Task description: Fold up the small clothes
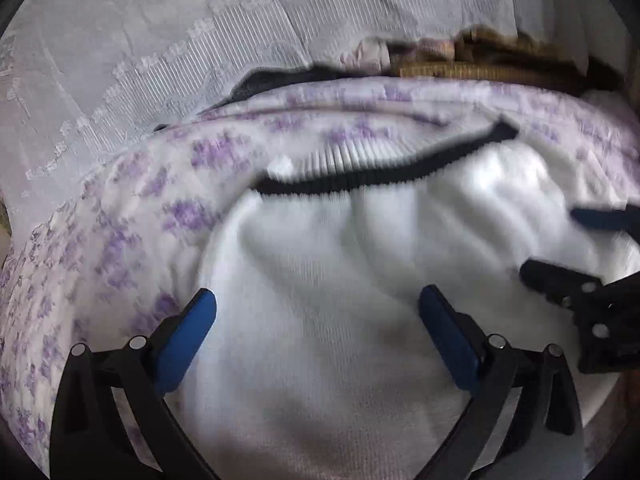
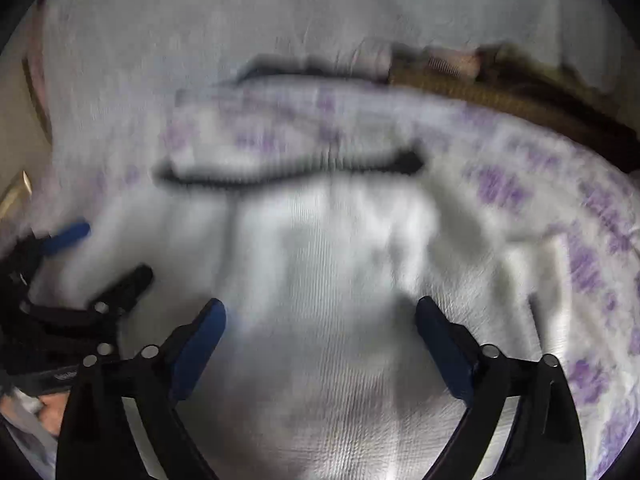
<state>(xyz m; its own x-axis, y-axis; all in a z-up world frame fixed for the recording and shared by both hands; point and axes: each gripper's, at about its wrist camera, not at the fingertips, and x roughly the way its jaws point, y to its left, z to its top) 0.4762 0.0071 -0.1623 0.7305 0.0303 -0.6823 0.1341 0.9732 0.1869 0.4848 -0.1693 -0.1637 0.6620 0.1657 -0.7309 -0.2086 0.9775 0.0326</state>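
A small white knitted garment (image 1: 340,260) with a black ribbed trim (image 1: 380,172) lies rumpled on a white cloth with purple flowers (image 1: 120,220). My left gripper (image 1: 316,304) hangs over the garment's near part, jaws wide and open, nothing pinched between the blue pads. My right gripper (image 1: 568,244) comes in from the right edge, also over the white knit. In the blurred right wrist view, the right gripper (image 2: 320,308) stands open above the same garment (image 2: 320,248), its trim (image 2: 280,172) farther off. The left gripper (image 2: 108,254) is at the left.
Behind the flowered cloth (image 2: 580,240) lies a heap of other clothes: a brown ribbed piece (image 1: 480,64), a pale pink one (image 1: 368,54) and a dark one (image 1: 280,78). A pale lacy bedspread (image 1: 160,40) covers the surface beyond.
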